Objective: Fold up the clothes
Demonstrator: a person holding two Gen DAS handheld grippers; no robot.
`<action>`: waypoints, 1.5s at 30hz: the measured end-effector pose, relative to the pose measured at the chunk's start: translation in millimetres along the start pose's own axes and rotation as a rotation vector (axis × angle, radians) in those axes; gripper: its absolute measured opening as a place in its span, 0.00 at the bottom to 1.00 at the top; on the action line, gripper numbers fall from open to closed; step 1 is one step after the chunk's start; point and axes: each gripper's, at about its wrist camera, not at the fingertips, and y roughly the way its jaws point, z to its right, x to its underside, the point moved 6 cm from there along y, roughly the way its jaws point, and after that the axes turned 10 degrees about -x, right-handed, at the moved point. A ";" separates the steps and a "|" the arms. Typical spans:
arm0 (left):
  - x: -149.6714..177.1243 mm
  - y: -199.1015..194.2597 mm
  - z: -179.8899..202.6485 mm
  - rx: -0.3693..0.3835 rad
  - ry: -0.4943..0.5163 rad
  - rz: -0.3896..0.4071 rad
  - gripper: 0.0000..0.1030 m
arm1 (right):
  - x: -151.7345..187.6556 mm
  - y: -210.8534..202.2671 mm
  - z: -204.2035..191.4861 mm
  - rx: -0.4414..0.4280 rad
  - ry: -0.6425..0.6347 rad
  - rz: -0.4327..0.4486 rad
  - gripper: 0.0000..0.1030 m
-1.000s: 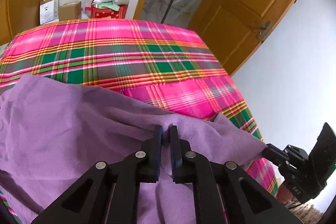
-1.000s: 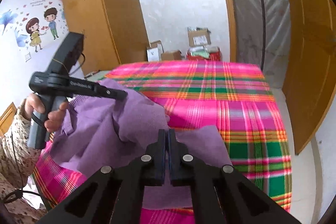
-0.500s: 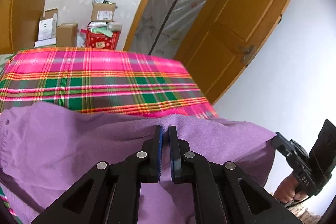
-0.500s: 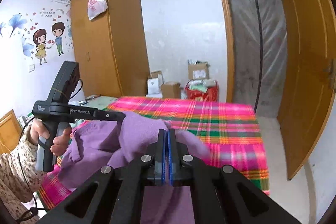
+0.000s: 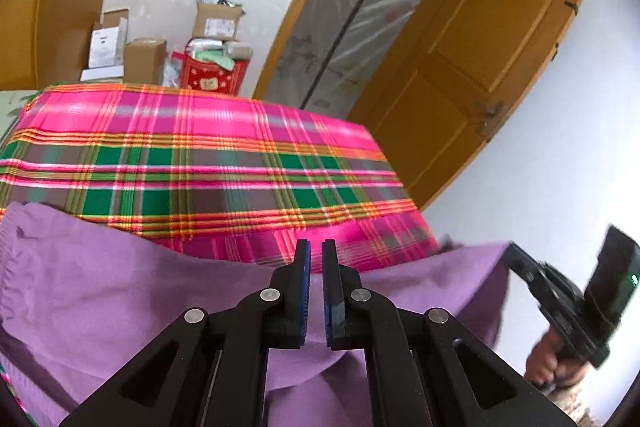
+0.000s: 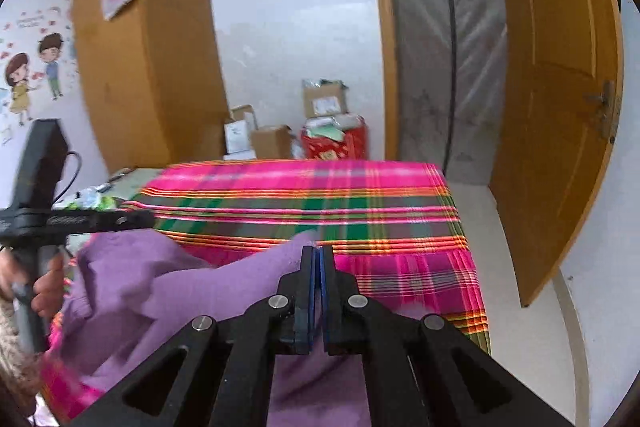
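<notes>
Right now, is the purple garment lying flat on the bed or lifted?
Lifted. The purple garment hangs stretched between the left claw and right claw, both shut on its edge, above the plaid bedspread.

We look along our left gripper (image 5: 316, 259), whose two black fingers with blue pads stand nearly closed, pinching the purple garment (image 5: 120, 291) that hangs lifted in front of the pink and green plaid bedspread (image 5: 200, 163). At the right edge our right gripper (image 5: 560, 291), gripped by a hand (image 5: 546, 363), holds the garment's other end, so the cloth stretches between the two. Behind the bed we see cardboard boxes (image 5: 144, 57) and a red bag (image 5: 212, 77) against a white wall, a plastic-covered doorway (image 5: 360, 11) and an open wooden door (image 5: 472, 67).
</notes>
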 end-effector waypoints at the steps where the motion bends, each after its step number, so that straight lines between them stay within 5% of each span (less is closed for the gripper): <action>1: 2.2 4.2 -0.4 -0.006 0.008 -0.009 0.06 | -1.4 6.0 5.3 0.011 0.007 -0.005 0.02; 17: 18.4 46.3 -3.8 -0.028 0.061 -0.093 0.10 | -10.9 82.8 67.5 0.091 0.074 -0.109 0.02; 24: 24.0 57.0 2.6 -0.050 0.112 -0.111 0.24 | -11.7 109.4 85.2 0.098 0.110 -0.142 0.02; 35: 19.8 64.1 -10.7 -0.089 0.071 -0.117 0.24 | -38.4 135.7 84.3 0.134 0.036 -0.123 0.02; 45: 29.8 44.3 -29.3 -0.116 0.031 -0.106 0.24 | -12.9 130.5 84.3 0.093 0.091 -0.206 0.09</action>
